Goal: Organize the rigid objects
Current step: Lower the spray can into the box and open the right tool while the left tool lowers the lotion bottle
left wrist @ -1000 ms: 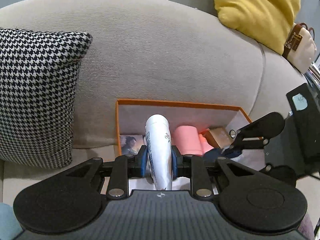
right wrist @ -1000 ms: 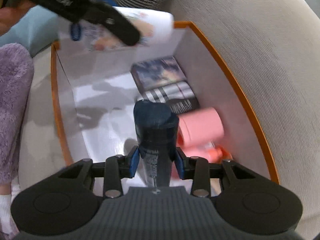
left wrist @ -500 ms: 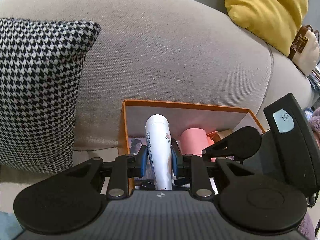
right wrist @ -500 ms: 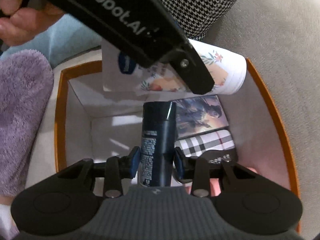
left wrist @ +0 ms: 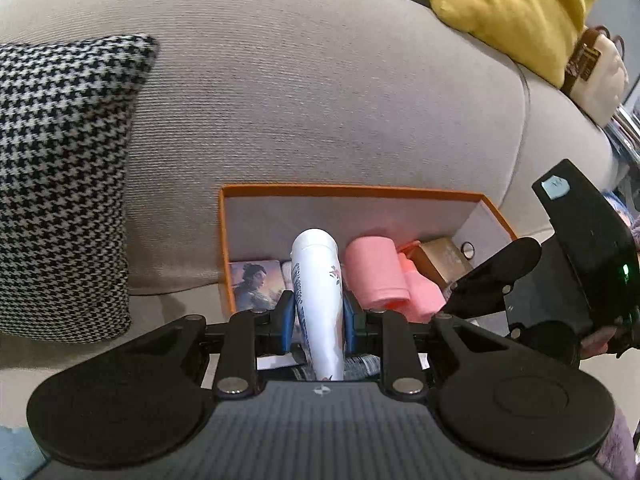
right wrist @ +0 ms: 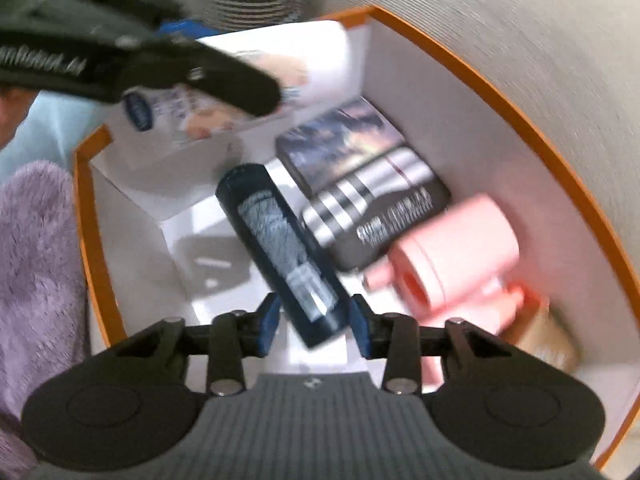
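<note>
The right gripper (right wrist: 314, 322) has its fingers apart around the dark can (right wrist: 282, 254), lying tilted in the orange-rimmed box (right wrist: 532, 128) — it should be drawn back straight. The left gripper (left wrist: 318, 316) is clamped on the white tube (left wrist: 318, 300), low centre — pink bottle (right wrist: 452, 264) and flat boxes (right wrist: 360, 184) crowd the right.

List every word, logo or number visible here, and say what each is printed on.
"...Robot.AI": white lettering on the side of the left gripper, smeared in the right wrist view, so only roughly readable.
White tube: blue oval logo and blue print, too blurred to read.
Dark bottle: fine label print, unreadable.
Black striped box: white lettering, blurred.
Right gripper: pale blue sticker with a mark, illegible.
</note>
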A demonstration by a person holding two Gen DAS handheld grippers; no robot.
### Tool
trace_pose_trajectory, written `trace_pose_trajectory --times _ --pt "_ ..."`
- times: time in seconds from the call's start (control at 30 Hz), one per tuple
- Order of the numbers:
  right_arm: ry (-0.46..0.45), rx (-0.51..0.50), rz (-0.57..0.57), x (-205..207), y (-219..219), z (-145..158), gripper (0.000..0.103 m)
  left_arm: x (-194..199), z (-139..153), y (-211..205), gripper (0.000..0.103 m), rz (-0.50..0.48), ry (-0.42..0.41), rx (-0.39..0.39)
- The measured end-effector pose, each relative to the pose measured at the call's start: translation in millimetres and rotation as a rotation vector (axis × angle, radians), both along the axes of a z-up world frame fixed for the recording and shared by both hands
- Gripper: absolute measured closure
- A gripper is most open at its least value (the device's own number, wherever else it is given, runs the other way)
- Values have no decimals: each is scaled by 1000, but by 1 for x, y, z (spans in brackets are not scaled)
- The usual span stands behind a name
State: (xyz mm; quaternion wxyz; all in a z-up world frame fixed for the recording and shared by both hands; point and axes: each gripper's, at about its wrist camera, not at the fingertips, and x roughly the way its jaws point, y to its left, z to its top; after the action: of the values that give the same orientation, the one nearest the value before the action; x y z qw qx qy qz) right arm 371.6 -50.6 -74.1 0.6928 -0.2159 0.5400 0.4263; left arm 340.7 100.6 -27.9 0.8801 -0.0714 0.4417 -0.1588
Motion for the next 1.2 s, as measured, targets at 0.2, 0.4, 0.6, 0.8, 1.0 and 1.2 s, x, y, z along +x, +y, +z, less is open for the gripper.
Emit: trace_pose_trajectory --times 0.2,0.4,0.6,0.8,1.0,1.2 --pt "39 -18 -95 0 -7 -15 81 3 -3 -8 76 -34 12 22" --pt "21 2 -80 -3 -2 -17 82 0 0 -19 76 -126 46 65" --pt "-37 42 -108 -9 -19 8 76 2 -8 -35 76 -199 152 38" --pt "-111 34 -162 -12 -38 21 74 4 -15 -67 76 -405 172 139" --pt "-102 37 -163 -14 -44 20 74 12 -34 -86 76 -542 280 158" --pt "-72 39 -131 -16 -33 5 72 24 -63 -83 75 -574 467 61"
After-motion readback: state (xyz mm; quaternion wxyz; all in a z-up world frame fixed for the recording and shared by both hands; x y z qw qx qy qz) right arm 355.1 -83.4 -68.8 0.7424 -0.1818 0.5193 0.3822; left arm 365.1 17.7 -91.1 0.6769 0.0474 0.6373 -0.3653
